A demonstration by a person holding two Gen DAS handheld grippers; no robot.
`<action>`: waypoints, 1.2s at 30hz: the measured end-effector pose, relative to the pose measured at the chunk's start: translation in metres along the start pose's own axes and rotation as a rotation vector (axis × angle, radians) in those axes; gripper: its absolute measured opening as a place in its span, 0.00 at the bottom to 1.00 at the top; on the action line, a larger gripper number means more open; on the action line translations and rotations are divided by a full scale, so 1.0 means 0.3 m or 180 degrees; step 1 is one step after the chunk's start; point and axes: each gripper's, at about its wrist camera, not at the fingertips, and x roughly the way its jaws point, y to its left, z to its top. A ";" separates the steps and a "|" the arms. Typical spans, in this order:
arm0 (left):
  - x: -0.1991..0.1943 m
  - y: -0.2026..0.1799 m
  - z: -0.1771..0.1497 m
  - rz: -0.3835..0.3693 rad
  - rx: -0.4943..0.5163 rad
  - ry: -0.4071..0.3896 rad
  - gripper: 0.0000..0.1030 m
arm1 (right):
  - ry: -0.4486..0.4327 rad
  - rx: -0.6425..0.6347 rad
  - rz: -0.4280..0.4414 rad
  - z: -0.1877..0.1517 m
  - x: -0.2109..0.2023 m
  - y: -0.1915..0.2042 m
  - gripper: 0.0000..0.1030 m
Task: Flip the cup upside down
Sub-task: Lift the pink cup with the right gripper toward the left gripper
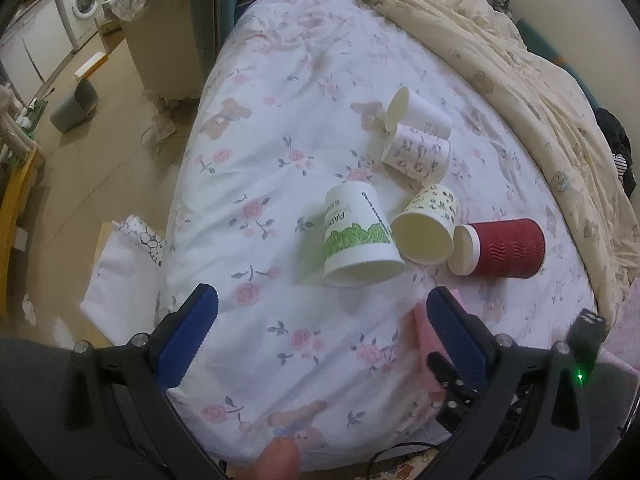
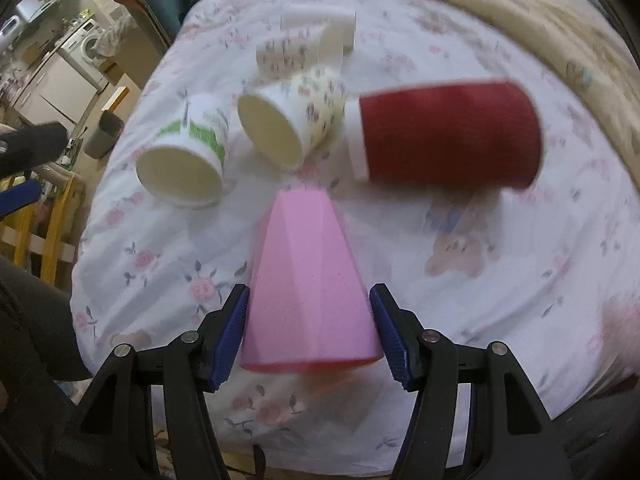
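My right gripper is shut on a pink faceted cup, held between the blue pads with its narrow base pointing away and its wide mouth toward the camera, above the bed. A sliver of the pink cup shows in the left wrist view beside the right finger. My left gripper is open and empty above the floral sheet. Several paper cups lie on their sides ahead: a green-print cup, a yellow-patterned cup, a red ribbed cup, a pink-print cup and a plain white cup.
A cream quilt is bunched along the bed's right side. To the left of the bed are the floor, a grey bin, a washing machine and yellow wooden furniture. A white bag lies by the bed's edge.
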 end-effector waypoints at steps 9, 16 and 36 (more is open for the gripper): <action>-0.010 -0.025 0.008 -0.0008 0.0039 -0.0093 1.00 | 0.0047 0.0091 0.0107 0.001 -0.010 -0.012 0.84; -0.010 -0.017 0.008 0.0013 0.0008 -0.0114 1.00 | -0.0274 -0.0023 0.0348 0.041 -0.174 -0.030 0.93; -0.006 -0.105 -0.020 0.0176 0.0373 -0.0290 1.00 | -0.1100 0.0226 0.0049 0.099 -0.366 -0.253 0.99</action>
